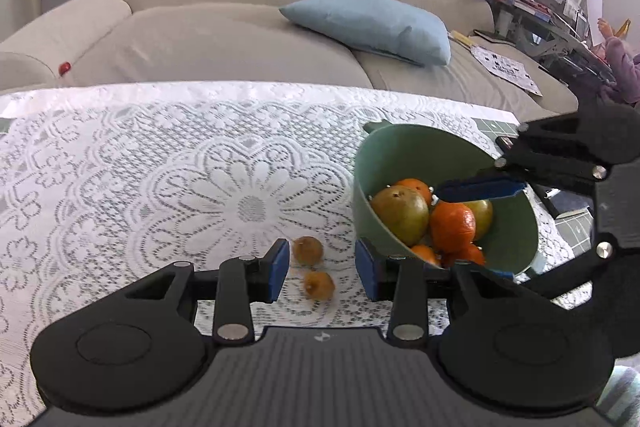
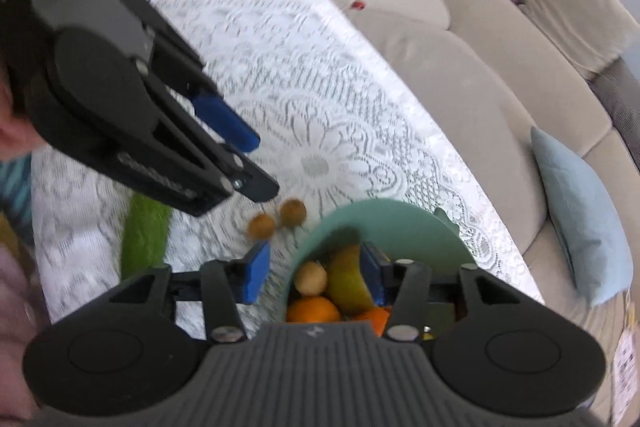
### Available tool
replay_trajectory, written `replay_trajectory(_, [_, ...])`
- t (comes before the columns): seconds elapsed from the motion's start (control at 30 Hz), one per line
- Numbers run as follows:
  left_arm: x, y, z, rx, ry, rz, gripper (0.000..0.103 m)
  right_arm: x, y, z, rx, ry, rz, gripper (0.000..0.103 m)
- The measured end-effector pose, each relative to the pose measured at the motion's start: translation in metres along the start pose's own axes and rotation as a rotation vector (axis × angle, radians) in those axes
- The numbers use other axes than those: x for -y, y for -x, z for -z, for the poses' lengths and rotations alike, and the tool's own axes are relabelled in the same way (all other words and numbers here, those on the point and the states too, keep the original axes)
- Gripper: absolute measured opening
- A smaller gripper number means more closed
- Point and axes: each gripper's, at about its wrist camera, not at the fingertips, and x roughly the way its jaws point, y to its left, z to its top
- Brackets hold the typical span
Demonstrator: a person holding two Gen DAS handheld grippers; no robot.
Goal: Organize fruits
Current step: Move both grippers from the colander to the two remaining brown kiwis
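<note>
While my left claw stands open and empty over the bench, two small fruits lie between its pads, one at 12 o'clock of the other. Bowl sits at 2 o'clock; my right claw, open, straddles its rim.

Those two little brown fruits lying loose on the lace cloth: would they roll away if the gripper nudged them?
Probably. The two small brown fruits look round, so a sideways nudge would likely set them rolling. The lace tablecloth is textured and may slow them a little. They look small and probably light, so the open left gripper should close around one gently.
</note>
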Motion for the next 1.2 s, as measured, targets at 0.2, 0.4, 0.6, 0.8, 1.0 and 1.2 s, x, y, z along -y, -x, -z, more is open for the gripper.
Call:
replay_trajectory(0.2, [-0.011,0.005,0.010,0.038,-0.025,-0.030,0.045,-0.017,0.003,0.006,0.099,-0.213,0.029,0.052])
replay_trajectory(0.4, [-0.026,0.006,0.020,0.075,-0.034,-0.082,0.046,-0.042,-0.012,0.014,0.130,-0.365,0.075,0.052])
replay_trajectory(0.6, [-0.042,0.002,0.030,0.083,-0.009,-0.098,0.057,-0.065,-0.026,0.015,0.156,-0.476,0.139,0.052])
replay_trajectory(0.8, [-0.054,-0.004,0.038,0.061,0.007,-0.082,0.057,-0.075,-0.034,0.018,0.180,-0.582,0.158,0.051])
replay_trajectory(1.0, [-0.059,-0.009,0.048,0.066,0.006,-0.068,0.057,-0.074,-0.048,0.024,0.159,-0.652,0.173,0.047])
replay_trajectory(1.2, [-0.061,-0.015,0.053,0.087,0.030,-0.070,0.057,-0.071,-0.062,0.036,0.144,-0.712,0.210,0.043])
